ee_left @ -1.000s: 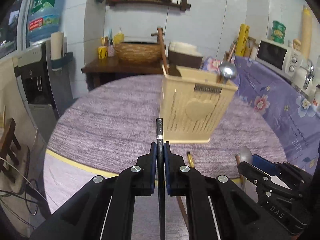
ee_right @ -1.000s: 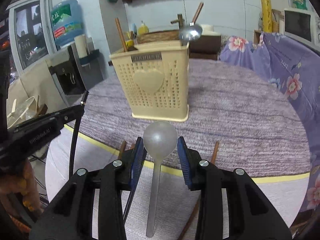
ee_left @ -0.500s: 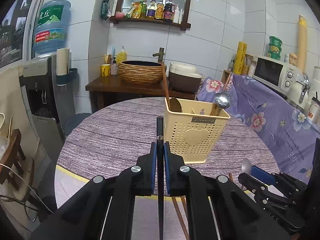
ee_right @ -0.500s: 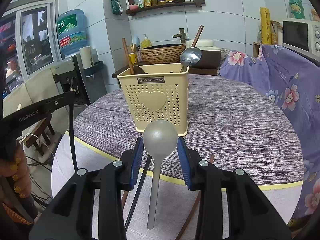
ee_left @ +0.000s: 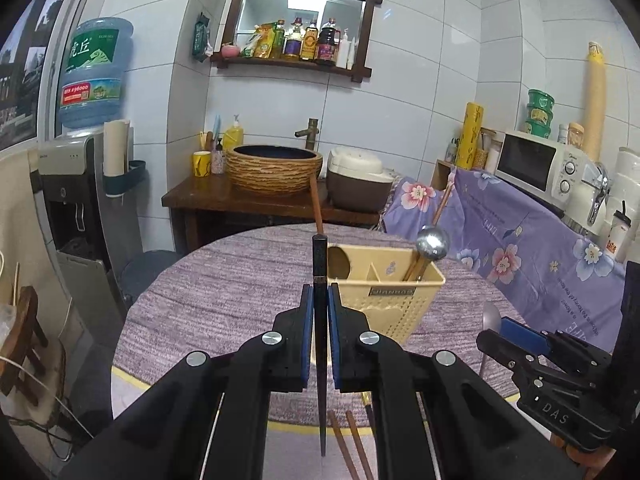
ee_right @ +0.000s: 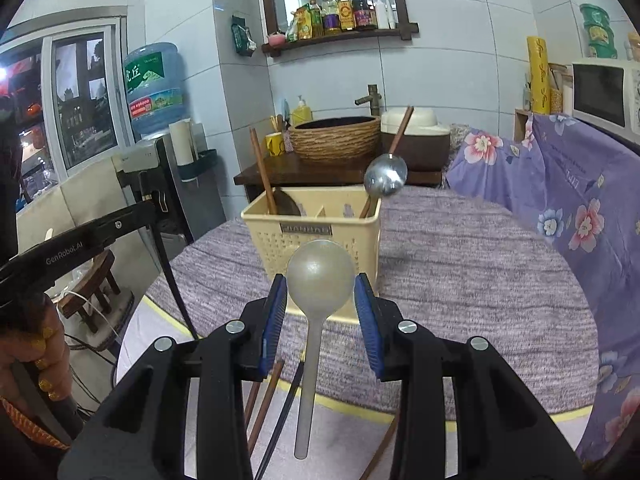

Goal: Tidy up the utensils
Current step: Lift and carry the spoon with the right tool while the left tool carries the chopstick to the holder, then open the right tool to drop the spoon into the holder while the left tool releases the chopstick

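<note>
I have a black chopstick [ee_left: 319, 280] clamped in my left gripper [ee_left: 319, 312] and a silver spoon [ee_right: 320, 276] gripped in my right gripper [ee_right: 321, 304], both short of the yellow utensil caddy [ee_right: 312, 236] already holding a ladle [ee_right: 385, 178], while several chopsticks [ee_right: 262, 400] lie on the desk [ee_right: 460, 280].

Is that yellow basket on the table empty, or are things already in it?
Not empty. The basket stands upright with a metal ladle leaning in one end and a wooden spoon in the other; the middle compartment looks bare.
</note>
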`<action>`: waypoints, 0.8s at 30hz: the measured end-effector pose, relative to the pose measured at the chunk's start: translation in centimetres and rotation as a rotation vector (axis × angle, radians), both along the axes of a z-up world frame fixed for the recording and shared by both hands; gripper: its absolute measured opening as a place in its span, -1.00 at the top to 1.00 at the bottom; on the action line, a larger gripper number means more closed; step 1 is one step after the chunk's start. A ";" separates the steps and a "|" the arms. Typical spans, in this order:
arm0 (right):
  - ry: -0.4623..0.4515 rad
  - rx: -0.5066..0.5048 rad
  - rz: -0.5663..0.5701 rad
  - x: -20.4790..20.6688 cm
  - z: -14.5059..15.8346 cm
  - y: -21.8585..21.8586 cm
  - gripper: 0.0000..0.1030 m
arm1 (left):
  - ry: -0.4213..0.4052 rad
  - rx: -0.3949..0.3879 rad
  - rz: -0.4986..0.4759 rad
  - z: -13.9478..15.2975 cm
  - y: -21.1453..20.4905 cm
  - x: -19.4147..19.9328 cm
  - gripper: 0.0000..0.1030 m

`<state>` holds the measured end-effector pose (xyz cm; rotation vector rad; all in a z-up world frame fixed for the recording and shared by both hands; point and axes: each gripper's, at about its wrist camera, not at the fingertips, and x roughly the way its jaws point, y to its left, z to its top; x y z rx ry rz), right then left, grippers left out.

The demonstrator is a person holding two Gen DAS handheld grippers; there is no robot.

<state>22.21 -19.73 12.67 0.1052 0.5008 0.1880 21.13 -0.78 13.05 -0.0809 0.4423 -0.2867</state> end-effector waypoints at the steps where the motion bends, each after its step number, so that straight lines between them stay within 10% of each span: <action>1: -0.015 -0.003 0.003 0.4 0.7 0.0 0.31 | -0.006 -0.005 -0.005 0.5 0.0 0.2 0.84; 15: -0.246 -0.058 -0.060 8.4 12.5 0.8 0.31 | -0.186 -0.083 -0.017 12.5 -1.4 4.3 0.84; 24: -0.265 -0.128 -0.121 13.5 9.4 1.6 0.30 | -0.179 -0.086 0.024 9.7 -3.1 8.7 0.84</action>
